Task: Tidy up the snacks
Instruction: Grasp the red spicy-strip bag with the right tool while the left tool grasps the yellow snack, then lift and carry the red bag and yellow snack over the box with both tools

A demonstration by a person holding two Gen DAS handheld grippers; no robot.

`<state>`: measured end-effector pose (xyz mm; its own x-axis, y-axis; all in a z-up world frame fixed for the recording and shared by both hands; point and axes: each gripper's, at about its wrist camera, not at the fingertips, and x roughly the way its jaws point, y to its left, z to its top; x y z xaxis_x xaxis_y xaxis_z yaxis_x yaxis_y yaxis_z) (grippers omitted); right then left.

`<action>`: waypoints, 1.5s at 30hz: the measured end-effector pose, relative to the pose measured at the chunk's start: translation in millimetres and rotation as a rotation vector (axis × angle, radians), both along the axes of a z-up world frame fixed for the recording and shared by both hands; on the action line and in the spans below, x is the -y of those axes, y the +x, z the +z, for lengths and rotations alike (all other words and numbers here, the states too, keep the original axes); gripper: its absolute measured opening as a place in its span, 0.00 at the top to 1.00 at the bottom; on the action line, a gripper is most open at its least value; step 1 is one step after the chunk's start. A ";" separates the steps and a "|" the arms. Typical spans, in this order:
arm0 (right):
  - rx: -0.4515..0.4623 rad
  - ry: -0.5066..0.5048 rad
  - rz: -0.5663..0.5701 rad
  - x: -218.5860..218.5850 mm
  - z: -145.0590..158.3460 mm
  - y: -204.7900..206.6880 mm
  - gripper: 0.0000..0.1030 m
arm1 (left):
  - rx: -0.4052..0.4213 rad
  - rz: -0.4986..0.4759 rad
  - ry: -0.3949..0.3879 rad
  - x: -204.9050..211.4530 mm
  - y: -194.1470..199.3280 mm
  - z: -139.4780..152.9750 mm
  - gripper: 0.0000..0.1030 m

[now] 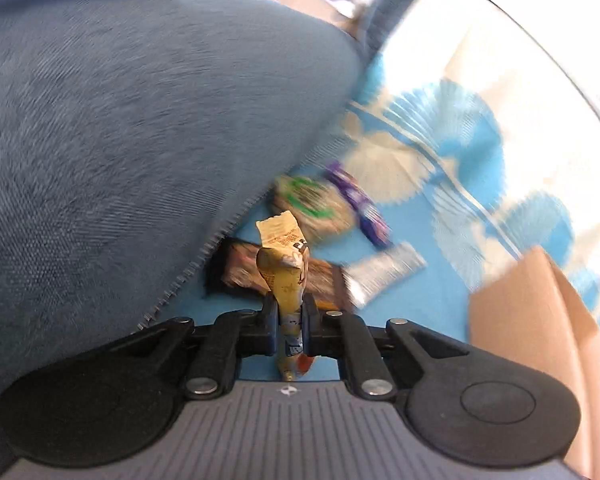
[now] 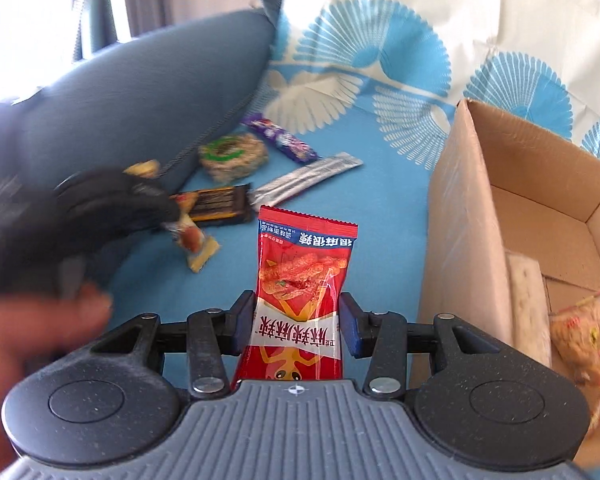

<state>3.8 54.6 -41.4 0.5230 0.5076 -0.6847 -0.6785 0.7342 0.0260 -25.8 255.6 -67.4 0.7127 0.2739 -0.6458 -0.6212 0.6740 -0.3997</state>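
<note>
My left gripper [image 1: 290, 308] is shut on a crumpled yellow snack packet [image 1: 283, 268], held a little above the blue patterned sheet [image 1: 420, 296]. The right wrist view shows that gripper [image 2: 112, 208] as a dark blur at the left, with the yellow packet [image 2: 194, 240] sticking out of it. My right gripper [image 2: 298, 316] is shut on a red snack packet [image 2: 304, 264], pinched at both sides and upright, just left of an open cardboard box [image 2: 460, 240]. Loose on the sheet lie a dark brown bar [image 2: 216, 204], a silver stick pack [image 2: 308, 178], a purple bar [image 2: 284, 140] and a round rice cake [image 2: 234, 156].
A big blue cushion [image 1: 140, 120] fills the left side, its edge against the loose snacks. Inside the box lie a white bar [image 2: 528, 304] and a tan packet [image 2: 580, 332]. A person's hand [image 2: 28, 340] shows at the lower left. The box [image 1: 532, 320] is at the right.
</note>
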 end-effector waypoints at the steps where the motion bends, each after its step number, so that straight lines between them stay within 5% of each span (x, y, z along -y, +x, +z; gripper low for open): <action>1: 0.006 0.009 0.026 5.8 0.0 -8.5 0.55 | -0.012 -0.043 0.003 2.0 -1.1 4.1 0.89; 10: 0.008 0.020 0.079 32.7 -33.2 -41.0 0.55 | -0.145 -0.317 0.019 10.1 -20.2 13.5 0.88; 18: -0.060 -0.017 0.014 29.2 -57.1 -21.1 0.53 | -0.208 -0.230 0.040 16.9 -14.8 3.1 0.70; 25: -0.078 -0.015 0.026 33.7 -61.1 -19.7 0.50 | -0.258 -0.202 0.056 15.6 -0.3 -6.6 0.64; 39: -0.073 -0.042 0.036 33.5 -66.8 -20.8 0.49 | -0.377 -0.275 0.144 33.9 20.7 -19.3 0.64; 45: -0.063 -0.049 0.039 33.9 -67.7 -23.4 0.49 | -0.365 -0.295 0.152 36.9 20.0 -18.5 0.75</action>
<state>-19.6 20.7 -109.0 0.4587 0.4917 -0.7401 -0.7046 0.7087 0.0342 -5.8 218.7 -85.9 0.5083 0.2048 -0.8365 -0.4766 0.8759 -0.0751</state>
